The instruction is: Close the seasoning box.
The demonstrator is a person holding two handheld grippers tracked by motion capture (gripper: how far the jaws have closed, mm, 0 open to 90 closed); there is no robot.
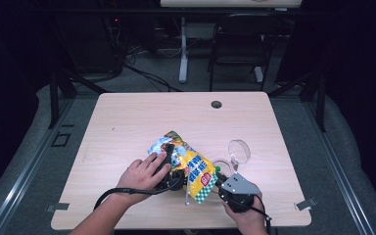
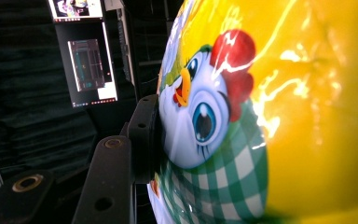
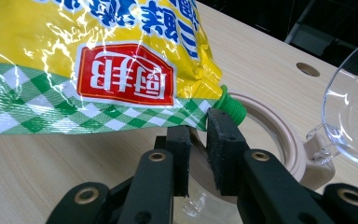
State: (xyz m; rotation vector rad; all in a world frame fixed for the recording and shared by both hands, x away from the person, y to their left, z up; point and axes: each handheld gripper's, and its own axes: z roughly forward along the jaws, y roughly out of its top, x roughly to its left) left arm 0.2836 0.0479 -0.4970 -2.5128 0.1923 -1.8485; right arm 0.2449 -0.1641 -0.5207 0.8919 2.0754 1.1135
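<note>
Your left gripper [image 1: 169, 161] is clamped on the yellow snack bag [image 1: 188, 166], one black pad [image 2: 145, 135] pressed flat against the printed chicken face in the left gripper view. The bag is held up off the desk [image 1: 127, 122] near its front middle, and its long axis runs slantwise in the high view: one end up and toward the far left, the green-checked end [image 1: 200, 192] down and toward you on the right (so the bag tips downward toward your right hand).

In the right gripper view, the checked seam of the bag reaches the right gripper [image 3: 199, 140], whose jaws stand close together at the bag's corner. A small green tip [image 3: 230, 108] sits right behind that corner; whether the pads actually pinch the film I cannot tell. Just beyond the jaws lies a clear jar with a beige rim [image 3: 284, 135], its clear hinged lid [image 1: 239, 151] swung open.
</note>
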